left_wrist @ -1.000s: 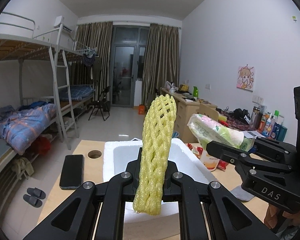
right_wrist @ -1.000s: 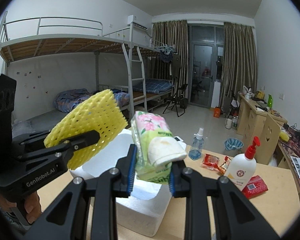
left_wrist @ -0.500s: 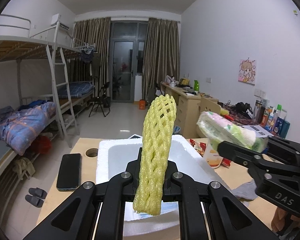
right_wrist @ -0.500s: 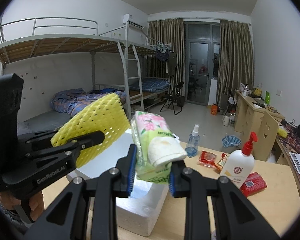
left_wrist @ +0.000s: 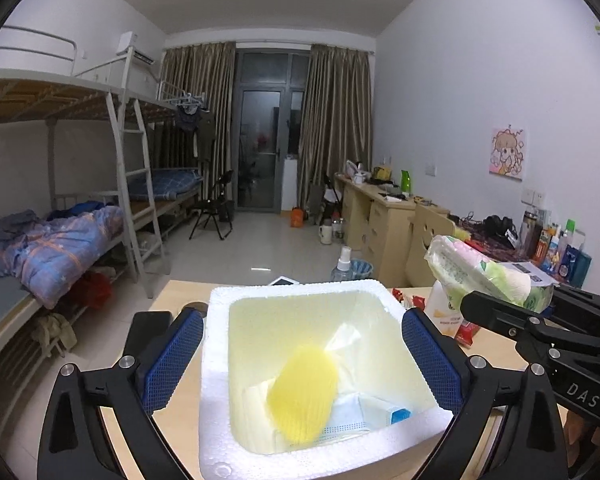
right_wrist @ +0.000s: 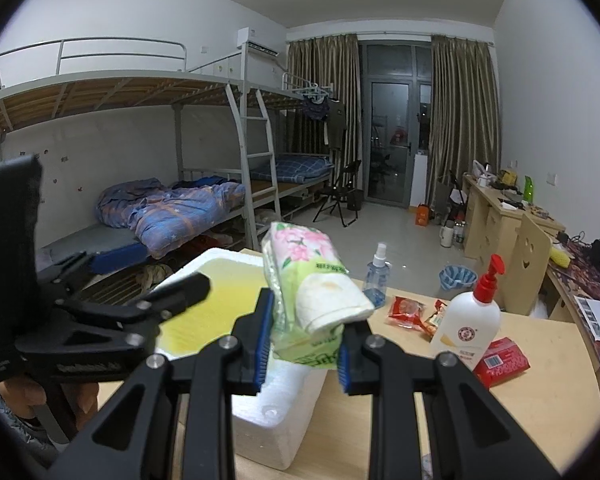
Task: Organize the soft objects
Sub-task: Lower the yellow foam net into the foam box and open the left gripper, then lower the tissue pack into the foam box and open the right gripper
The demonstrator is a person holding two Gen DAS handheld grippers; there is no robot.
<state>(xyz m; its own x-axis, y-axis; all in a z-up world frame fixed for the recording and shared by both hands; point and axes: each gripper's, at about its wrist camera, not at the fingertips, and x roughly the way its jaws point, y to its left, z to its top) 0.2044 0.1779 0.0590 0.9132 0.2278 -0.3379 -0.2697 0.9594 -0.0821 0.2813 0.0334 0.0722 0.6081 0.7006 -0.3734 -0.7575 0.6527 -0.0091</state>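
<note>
A white foam box (left_wrist: 216,360) stands on the wooden table straight below my left gripper (left_wrist: 302,332). The left jaws are opening wide, with nothing between the blue pads. The yellow foam net (left_wrist: 302,392) is blurred inside the box, over a blue face mask (left_wrist: 352,416) and clear plastic. My right gripper (right_wrist: 304,344) is shut on a green and pink tissue pack (right_wrist: 308,280), held above the box's right rim. From the left wrist view the same pack (left_wrist: 480,276) shows at the right.
A black phone (left_wrist: 148,324) lies left of the box. Right of it stand a white pump bottle (right_wrist: 468,320) and a small spray bottle (right_wrist: 378,276). Red snack packets (right_wrist: 406,308) and a red pack (right_wrist: 502,360) lie nearby. Bare table (right_wrist: 540,420) spreads to the right.
The left jaws have sprung open and let go of the yellow foam net, which has dropped into the foam box. The right gripper still holds the tissue pack in place.
</note>
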